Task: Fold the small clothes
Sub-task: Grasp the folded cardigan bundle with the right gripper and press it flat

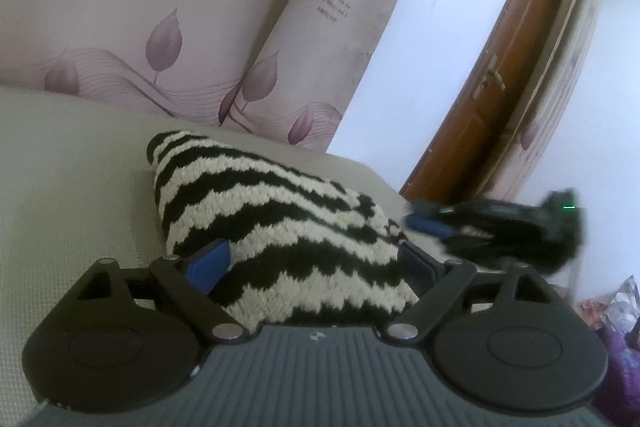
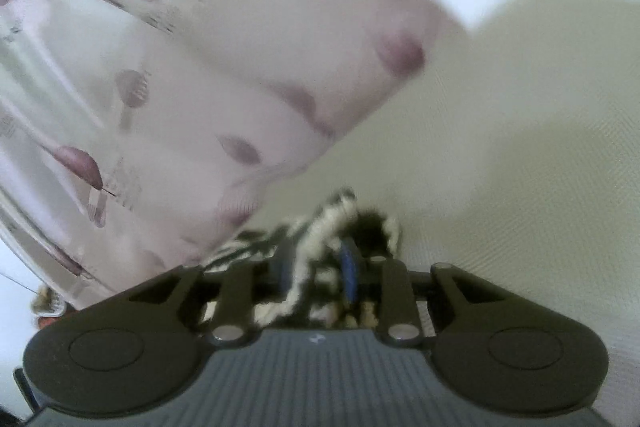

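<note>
- Your left gripper (image 1: 320,259) stands wide apart around the chunky zigzag-knit garment (image 1: 272,227) on the woven cream mattress (image 1: 72,195).
- Your right gripper (image 2: 316,271) clamps its fuzzy edge; bare mattress lies right.

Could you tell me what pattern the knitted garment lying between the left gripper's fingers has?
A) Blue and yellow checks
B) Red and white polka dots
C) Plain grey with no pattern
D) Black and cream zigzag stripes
D: in the left wrist view the knitted garment shows wavy black and cream bands running across it, between the wide-apart fingers of the left gripper.
</note>
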`<state>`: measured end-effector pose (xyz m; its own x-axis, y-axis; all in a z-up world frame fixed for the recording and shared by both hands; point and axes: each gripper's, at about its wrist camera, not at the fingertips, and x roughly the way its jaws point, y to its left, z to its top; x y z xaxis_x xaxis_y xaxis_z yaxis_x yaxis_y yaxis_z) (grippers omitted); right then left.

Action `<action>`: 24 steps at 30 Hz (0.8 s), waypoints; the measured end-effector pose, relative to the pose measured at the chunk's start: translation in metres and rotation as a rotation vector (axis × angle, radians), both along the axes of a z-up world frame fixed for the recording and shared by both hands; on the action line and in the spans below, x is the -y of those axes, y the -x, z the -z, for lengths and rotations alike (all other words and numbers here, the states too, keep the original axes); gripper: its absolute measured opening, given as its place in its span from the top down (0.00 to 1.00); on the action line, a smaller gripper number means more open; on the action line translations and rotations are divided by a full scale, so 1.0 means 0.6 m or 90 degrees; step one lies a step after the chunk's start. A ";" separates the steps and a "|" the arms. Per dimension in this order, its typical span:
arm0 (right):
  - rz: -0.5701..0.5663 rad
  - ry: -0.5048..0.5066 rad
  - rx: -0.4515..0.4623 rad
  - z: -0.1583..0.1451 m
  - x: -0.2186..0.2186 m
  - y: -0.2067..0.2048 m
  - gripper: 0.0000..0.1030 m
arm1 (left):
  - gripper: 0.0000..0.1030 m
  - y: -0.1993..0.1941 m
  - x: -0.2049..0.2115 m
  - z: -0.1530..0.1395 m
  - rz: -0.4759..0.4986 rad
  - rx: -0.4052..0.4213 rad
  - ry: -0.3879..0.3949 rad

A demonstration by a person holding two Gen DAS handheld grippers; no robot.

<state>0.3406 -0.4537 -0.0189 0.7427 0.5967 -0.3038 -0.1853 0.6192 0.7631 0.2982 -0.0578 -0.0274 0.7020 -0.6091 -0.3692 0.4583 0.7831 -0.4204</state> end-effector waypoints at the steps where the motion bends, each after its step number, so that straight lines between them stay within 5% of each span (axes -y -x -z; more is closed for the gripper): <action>1: -0.008 0.013 0.025 -0.013 0.000 0.020 0.75 | 0.13 0.000 0.000 0.002 -0.002 -0.003 -0.003; 6: -0.138 0.058 0.036 -0.036 -0.050 0.059 0.72 | 0.11 0.010 0.005 0.005 -0.010 0.004 -0.014; 9: -0.159 0.131 0.000 -0.018 -0.086 0.054 0.51 | 0.09 0.014 0.008 0.004 -0.019 0.005 -0.019; 10: -0.164 0.138 -0.011 -0.009 -0.096 0.050 0.52 | 0.08 0.014 0.008 0.004 -0.022 0.003 -0.018; 11: -0.175 0.127 -0.007 -0.004 -0.099 0.049 0.56 | 0.06 0.014 0.007 0.004 -0.026 0.000 -0.017; 12: -0.179 0.125 0.003 -0.006 -0.107 0.048 0.79 | 0.03 0.014 0.007 0.004 -0.029 -0.004 -0.017; 13: -0.176 0.133 0.017 -0.011 -0.113 0.052 0.88 | 0.03 0.013 0.008 0.004 -0.032 -0.010 -0.022; 19: -0.074 0.078 0.101 -0.056 -0.058 0.100 0.88 | 0.01 0.003 0.004 0.020 -0.031 -0.068 -0.010; 24: -0.032 -0.005 -0.035 0.057 -0.025 0.114 0.88 | 0.04 0.026 0.000 0.008 -0.055 -0.023 -0.004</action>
<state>0.2722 -0.4389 -0.0529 0.6938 0.6356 -0.3386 -0.1738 0.6041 0.7777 0.2826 -0.0576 -0.0323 0.7375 -0.5450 -0.3987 0.3740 0.8213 -0.4309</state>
